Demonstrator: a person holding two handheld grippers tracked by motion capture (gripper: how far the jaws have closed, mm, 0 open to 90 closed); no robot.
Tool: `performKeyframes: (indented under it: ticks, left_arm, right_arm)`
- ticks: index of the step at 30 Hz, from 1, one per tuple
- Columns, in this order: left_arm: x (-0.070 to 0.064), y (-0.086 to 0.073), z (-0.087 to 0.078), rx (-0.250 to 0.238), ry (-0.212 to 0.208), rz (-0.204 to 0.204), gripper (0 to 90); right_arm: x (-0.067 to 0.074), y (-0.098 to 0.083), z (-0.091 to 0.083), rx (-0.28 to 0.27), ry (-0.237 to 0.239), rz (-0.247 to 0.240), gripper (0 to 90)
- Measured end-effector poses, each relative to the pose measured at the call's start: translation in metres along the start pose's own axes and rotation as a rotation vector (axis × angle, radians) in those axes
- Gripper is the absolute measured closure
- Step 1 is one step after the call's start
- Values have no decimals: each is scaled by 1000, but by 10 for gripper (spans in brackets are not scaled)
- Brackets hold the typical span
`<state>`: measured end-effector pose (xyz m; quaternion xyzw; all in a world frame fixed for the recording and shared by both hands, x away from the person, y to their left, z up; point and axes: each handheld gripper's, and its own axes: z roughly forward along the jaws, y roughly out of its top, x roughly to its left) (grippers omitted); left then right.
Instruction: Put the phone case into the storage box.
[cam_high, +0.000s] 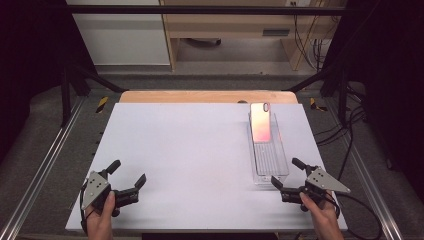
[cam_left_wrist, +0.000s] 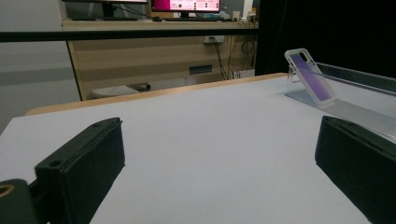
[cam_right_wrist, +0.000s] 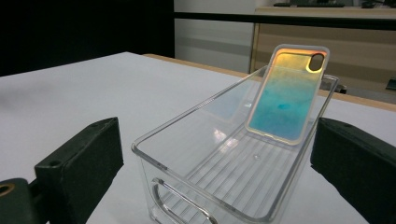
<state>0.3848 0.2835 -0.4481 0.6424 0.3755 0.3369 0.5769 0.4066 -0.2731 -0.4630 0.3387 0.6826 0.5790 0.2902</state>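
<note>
- Grippers first: my left gripper (cam_high: 131, 176) sits low over the near left part of the bench (cam_high: 190, 150), jaws spread wide with nothing between them.
- My right gripper (cam_high: 286, 174) is at the near right, jaws also spread wide and empty, just in front of the near end of the bin (cam_high: 272, 172).
- That bin is a clear, long, narrow plastic one with a ribbed floor; it lies on the right side of the bench, running away from me.
- A phone case (cam_high: 260, 121) stands tilted inside the bin's far end, leaning back against the far wall, camera cutout uppermost.
- In the right gripper view the case (cam_right_wrist: 286, 93) shows orange at the top fading to teal, and the bin's near wall (cam_right_wrist: 196, 191) lies between my jaws without touching either.
- From my left gripper view the case (cam_left_wrist: 310, 77) looks purple and stands well away, off to the right.
</note>
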Motion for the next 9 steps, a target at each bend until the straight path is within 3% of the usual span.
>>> performKeyframes:
  ticks: [9]
  left_arm:
    - [-3,-1,-5,-9,-12,4,4]
  right_arm:
    - [-1,-4,8,50,1,-18,28]
